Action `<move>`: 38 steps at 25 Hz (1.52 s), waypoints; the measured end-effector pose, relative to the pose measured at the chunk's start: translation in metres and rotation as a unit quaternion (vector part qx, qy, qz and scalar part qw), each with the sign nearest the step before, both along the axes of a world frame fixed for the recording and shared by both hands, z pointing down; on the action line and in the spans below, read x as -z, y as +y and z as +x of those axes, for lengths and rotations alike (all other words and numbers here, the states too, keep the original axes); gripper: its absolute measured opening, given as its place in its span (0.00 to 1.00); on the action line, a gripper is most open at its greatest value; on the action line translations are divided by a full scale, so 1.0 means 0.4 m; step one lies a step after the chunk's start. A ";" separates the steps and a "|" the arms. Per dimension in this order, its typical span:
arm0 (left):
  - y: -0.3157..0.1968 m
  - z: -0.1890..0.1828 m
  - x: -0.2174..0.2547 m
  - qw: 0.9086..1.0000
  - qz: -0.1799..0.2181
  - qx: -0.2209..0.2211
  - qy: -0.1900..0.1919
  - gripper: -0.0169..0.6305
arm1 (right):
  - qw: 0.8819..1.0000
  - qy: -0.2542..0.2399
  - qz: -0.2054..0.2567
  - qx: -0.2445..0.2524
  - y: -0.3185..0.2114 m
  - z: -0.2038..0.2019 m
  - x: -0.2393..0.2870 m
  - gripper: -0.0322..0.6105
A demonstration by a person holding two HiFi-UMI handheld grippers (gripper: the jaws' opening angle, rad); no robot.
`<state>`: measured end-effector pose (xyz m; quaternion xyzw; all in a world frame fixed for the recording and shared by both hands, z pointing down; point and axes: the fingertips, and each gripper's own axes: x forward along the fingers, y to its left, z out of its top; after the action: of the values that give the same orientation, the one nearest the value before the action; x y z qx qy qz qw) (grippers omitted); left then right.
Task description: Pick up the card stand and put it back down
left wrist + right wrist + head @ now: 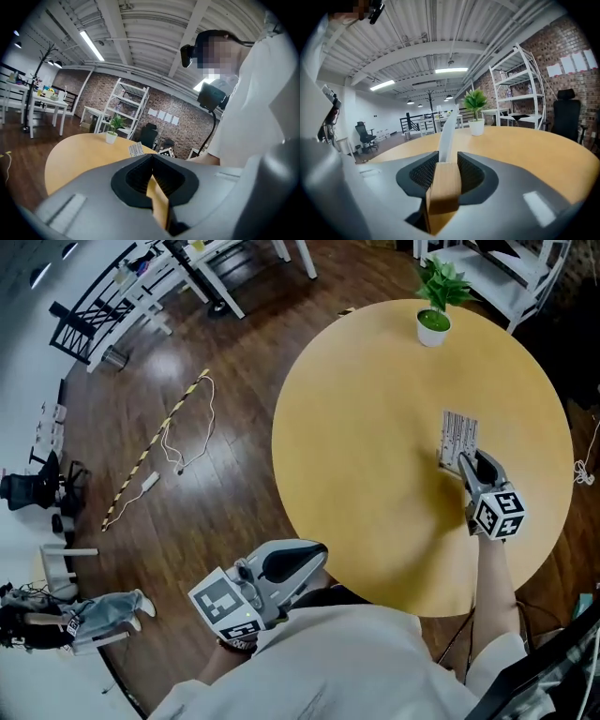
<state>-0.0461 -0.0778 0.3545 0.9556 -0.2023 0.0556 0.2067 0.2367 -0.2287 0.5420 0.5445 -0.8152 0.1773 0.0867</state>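
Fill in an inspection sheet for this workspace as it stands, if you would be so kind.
Surface: round yellow table, mostly bare.
Job's things: card stand, wooden base with a white card upright, over the table's right side.
Clutter: potted plant near the far edge; nothing else seen.
Grippers: right gripper shut on the card stand's base; left gripper at the near table edge, fingers together, nothing clearly held.
Cables: white cord and striped strip on the floor left of the table.
Surroundings: dark wood floor, white shelving, brick wall, office chair.
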 end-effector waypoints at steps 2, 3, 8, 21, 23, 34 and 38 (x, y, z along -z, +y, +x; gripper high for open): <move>-0.045 -0.011 -0.042 1.000 -0.016 0.018 -0.004 0.01 | 1.000 -0.007 -0.005 0.000 -0.081 -0.004 -0.063 0.25; -0.065 -0.013 -0.059 0.999 -0.024 0.025 -0.004 0.01 | 1.000 -0.008 -0.003 0.004 -0.118 -0.007 -0.082 0.25; -0.115 -0.008 -0.113 0.998 -0.039 0.038 -0.010 0.01 | 0.999 0.015 0.033 0.036 -0.217 -0.031 -0.125 0.25; -0.130 0.059 -0.154 0.998 -0.066 0.001 -0.008 0.01 | 0.989 0.123 0.001 0.084 -0.179 -0.010 -0.234 0.24; -0.129 0.063 -0.149 0.998 -0.064 -0.004 -0.014 0.01 | 0.989 0.128 -0.010 0.075 -0.179 0.007 -0.239 0.25; -0.064 0.044 -0.129 0.999 -0.043 -0.024 0.006 0.01 | 0.991 0.099 -0.059 -0.062 -0.003 0.119 -0.240 0.57; -0.011 0.007 -0.101 0.997 -0.030 -0.056 0.036 0.01 | 0.986 0.036 -0.065 -0.152 0.254 0.069 -0.187 0.58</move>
<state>-0.0431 -0.0821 0.3951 0.9601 -0.1393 0.0391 0.2392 0.2643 -0.1271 0.6167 0.6616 -0.7058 0.2215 0.1230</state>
